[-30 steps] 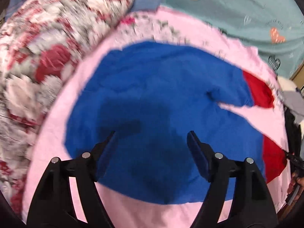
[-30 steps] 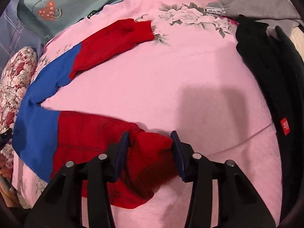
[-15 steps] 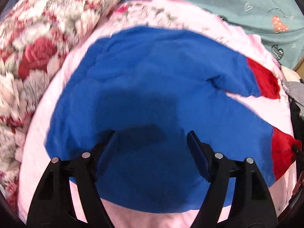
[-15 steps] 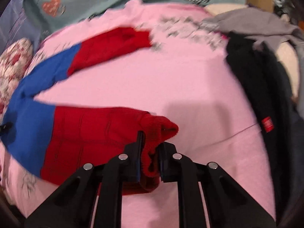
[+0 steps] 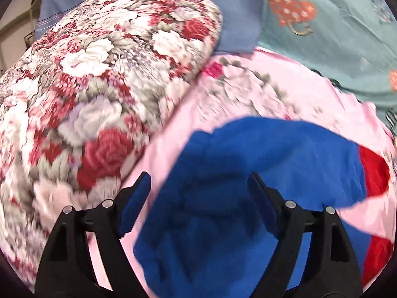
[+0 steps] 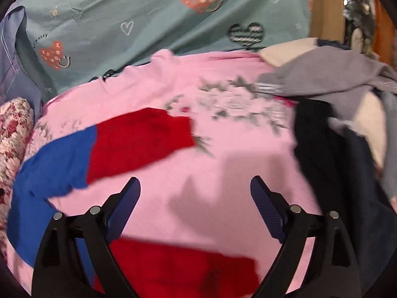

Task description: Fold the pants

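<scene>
The pants lie spread on the pink sheet (image 6: pixel 235 161); they are blue at the top with red legs. In the left wrist view the blue part (image 5: pixel 260 173) fills the space under my left gripper (image 5: pixel 198 181), whose jaws are wide and still opening, with nothing pressed between them. In the right wrist view the far red leg (image 6: pixel 141 141) runs left into the blue (image 6: pixel 54 166), and the near red leg (image 6: pixel 178 265) lies below the fingers. My right gripper (image 6: pixel 196 183) hangs above bare sheet, jaws opening wide and empty.
A rolled floral quilt (image 5: pixel 99 87) bulks up on the left of the pants. A teal heart-print sheet (image 6: pixel 148 12) covers the far side. Black garments (image 6: pixel 330 173) and a grey one (image 6: pixel 322 74) are heaped at the right.
My right gripper had shut on the near red leg's cuff, then let go and lifted away. The left gripper swung left and up toward the floral quilt.
</scene>
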A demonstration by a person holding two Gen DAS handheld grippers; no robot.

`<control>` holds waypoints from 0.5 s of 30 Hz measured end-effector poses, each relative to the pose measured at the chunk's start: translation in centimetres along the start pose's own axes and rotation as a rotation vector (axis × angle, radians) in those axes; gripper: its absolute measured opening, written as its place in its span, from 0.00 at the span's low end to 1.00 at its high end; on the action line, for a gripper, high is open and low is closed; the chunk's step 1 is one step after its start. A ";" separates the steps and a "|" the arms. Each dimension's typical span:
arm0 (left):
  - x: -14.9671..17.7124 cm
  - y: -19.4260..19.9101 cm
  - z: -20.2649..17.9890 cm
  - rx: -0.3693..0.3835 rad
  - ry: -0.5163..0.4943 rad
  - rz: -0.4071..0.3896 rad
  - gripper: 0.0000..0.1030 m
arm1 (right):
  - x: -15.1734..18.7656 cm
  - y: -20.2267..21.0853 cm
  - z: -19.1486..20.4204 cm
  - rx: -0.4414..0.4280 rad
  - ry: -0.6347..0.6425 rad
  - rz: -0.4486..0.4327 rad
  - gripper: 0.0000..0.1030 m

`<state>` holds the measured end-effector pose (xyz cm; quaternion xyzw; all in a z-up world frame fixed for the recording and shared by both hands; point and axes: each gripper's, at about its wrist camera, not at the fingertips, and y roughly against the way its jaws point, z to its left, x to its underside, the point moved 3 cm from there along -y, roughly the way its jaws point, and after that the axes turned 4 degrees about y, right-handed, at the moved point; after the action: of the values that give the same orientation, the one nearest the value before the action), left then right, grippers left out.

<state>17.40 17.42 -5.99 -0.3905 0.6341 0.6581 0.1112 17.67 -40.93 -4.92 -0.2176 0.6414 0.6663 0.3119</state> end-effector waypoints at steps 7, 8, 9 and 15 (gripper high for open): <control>-1.6 -3.9 0.5 -0.050 0.055 0.120 0.79 | -2.8 -10.6 3.4 -0.174 -0.196 0.163 0.80; -1.4 -3.8 0.6 -0.022 0.072 0.118 0.79 | -2.9 -11.3 3.7 -0.173 -0.217 0.178 0.78; -1.2 -3.7 0.6 -0.010 0.077 0.120 0.79 | -3.0 -11.9 3.8 -0.155 -0.230 0.191 0.65; -1.6 -3.0 0.4 -0.069 -0.008 0.059 0.77 | -4.0 -9.6 0.7 -0.086 -0.287 0.096 0.05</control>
<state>20.23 18.90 -7.26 -0.3725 0.6219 0.6841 0.0807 27.20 -40.97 -9.00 -0.1022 0.5707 0.7315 0.3587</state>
